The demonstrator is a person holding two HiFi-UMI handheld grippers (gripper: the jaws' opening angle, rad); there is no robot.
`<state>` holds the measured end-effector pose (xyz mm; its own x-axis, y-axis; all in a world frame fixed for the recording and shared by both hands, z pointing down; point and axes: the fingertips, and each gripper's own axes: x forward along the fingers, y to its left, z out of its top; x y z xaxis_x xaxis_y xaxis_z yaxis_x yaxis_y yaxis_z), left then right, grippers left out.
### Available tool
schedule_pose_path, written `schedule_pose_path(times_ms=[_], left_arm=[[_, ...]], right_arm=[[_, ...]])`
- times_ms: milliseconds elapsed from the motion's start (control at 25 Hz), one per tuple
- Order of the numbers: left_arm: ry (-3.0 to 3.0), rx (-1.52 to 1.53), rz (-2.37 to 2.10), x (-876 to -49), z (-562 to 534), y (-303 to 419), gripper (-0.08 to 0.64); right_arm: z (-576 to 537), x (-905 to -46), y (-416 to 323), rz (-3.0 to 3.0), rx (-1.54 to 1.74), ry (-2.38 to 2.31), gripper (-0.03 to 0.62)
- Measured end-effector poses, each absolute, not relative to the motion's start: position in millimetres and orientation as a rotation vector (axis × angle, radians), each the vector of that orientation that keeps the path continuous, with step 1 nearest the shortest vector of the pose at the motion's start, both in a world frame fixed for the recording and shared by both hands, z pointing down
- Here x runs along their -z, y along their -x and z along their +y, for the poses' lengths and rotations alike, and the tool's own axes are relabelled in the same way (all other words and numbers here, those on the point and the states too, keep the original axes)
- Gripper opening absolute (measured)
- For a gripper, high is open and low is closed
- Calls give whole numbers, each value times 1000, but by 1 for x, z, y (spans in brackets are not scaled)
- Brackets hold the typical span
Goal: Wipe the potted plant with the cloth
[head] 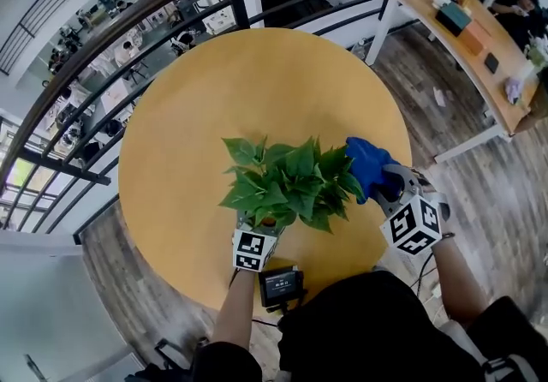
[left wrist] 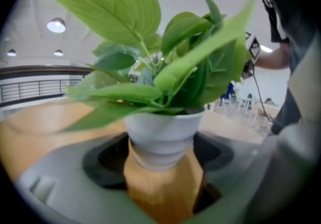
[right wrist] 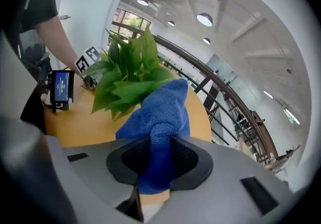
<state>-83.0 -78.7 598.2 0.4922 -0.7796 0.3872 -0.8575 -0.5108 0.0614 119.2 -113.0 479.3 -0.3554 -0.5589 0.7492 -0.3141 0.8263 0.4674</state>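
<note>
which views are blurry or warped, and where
Left gripper view: the white pot is soft, too near the lens, and the corners are dark. Right gripper view: the blue cloth is sharp, the railing bowed. Head view: crisp, with the round table evenly lit.

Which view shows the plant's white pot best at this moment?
The left gripper view: the pot fills the middle of the picture, held between the jaws of the left gripper. In the head view the leaves cover nearly all of it. In the right gripper view the leaves hide it.
</note>
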Motion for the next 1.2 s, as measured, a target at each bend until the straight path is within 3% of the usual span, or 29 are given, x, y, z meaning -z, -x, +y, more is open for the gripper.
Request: schedule_pose_path(times_ms=[440,800,960,1200], left_arm=[[-2492,-455,-1399,-599,-80,82,394],[-2492,-466,-1397,-598,-79,83,396],[-2489,-457,-1394,-599,-77,80,396],[-2493,-452,-1398,-596,-79,81,394]], right_arm=[[-117,-475,-151,-2020,157,-775,103],[-127,-341,-79,-2115,763,-796,103],[-121,-387,-57,-1877,986,-531,103],[-155,-477,-126,-1699,737,-500,102]])
